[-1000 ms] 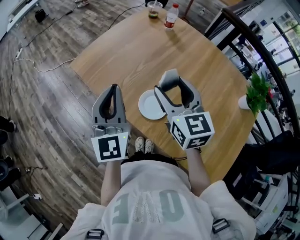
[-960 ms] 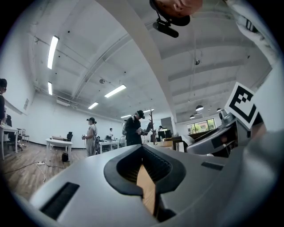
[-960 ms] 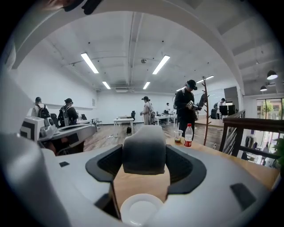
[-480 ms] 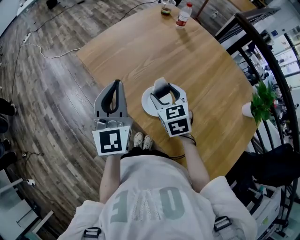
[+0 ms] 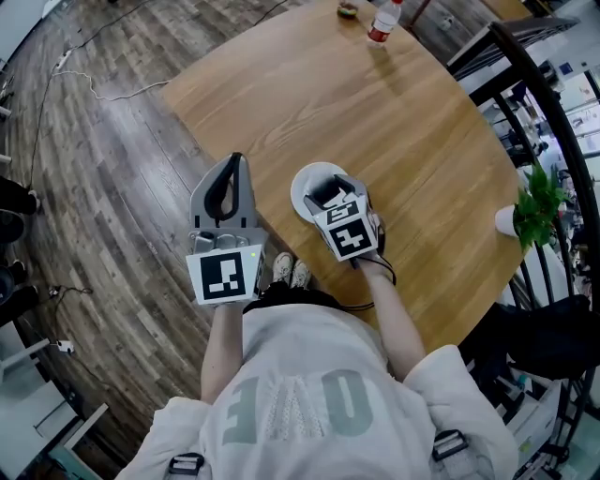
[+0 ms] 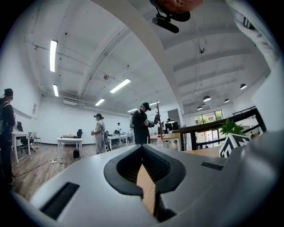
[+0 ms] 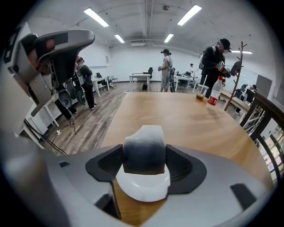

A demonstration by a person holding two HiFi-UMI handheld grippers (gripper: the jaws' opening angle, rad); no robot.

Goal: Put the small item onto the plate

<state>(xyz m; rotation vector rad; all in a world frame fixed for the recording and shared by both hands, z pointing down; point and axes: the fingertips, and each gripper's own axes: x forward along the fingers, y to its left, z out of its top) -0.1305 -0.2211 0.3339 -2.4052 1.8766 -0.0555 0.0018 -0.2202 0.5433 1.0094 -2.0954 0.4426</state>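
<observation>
Nearest the person, the left claw [image 5: 232, 161] hung over the wooden floor just off the edge of the bench, its jaws drawn together with nothing between them; in its own view only a thin strip of wood showed through the slit. It took no part in the work.

Just beyond it, over the near edge of the round, light wooden bench [image 5: 375, 122], the right claw [image 5: 328, 190] was clamped on the small soft-looking block, white on top and shading to dark grey below [image 7: 144, 153]. The right gripper view showed the block pinched squarely between the two black pads. Directly under it lay the round white plate [image 7: 142, 189], whose rim curved out below the block. Whether the block already touched the plate could not be told.

So the carry seemed finished and the placing step was in hand. The next move probably called for a short, straight lowering until the block sat on the plate, then parting the jaws and lifting clear without dragging the block or nudging the light plate.

Farther off, at the far edge of the bench, stood a clear plastic bottle with a red label [image 5: 382, 23], well apart from the plate.
</observation>
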